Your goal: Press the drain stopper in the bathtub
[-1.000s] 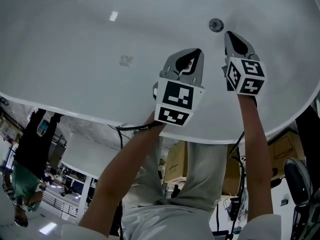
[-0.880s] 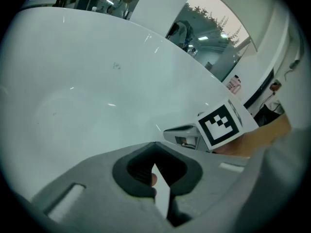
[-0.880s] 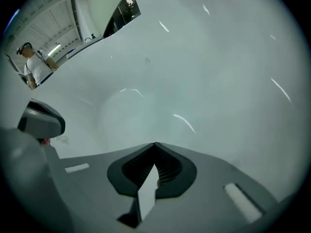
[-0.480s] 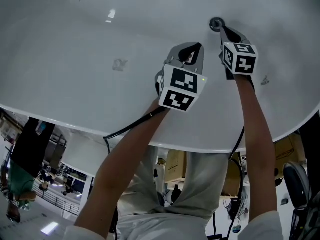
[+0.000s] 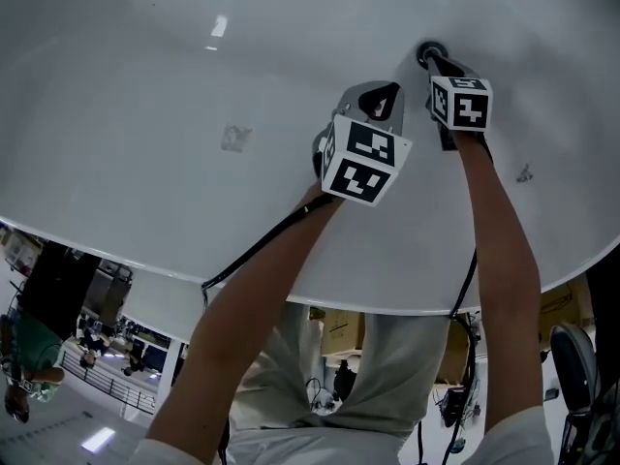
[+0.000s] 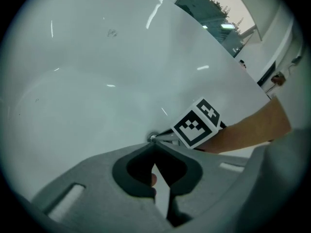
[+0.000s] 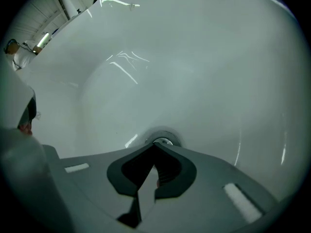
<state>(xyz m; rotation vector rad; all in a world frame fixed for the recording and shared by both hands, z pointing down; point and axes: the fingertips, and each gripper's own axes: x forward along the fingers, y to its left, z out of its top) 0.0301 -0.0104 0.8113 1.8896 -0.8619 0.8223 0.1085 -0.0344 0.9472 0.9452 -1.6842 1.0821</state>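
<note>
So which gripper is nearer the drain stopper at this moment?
Right. The right gripper, its tips closed, sits at the near edge of the drain stopper on the bathtub floor. The left gripper, also closed, hangs to its left, farther back from the stopper.

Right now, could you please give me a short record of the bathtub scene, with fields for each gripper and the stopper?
setting: white bathtub, both arms reaching in over its rim
drain stopper: round, metallic, at the tub's low point
right gripper: jaws shut, empty, tips at the stopper; contact likely, not certain
left gripper: jaws shut, empty, beside the right one, short of the stopper
task stage: press seems about to begin
</note>
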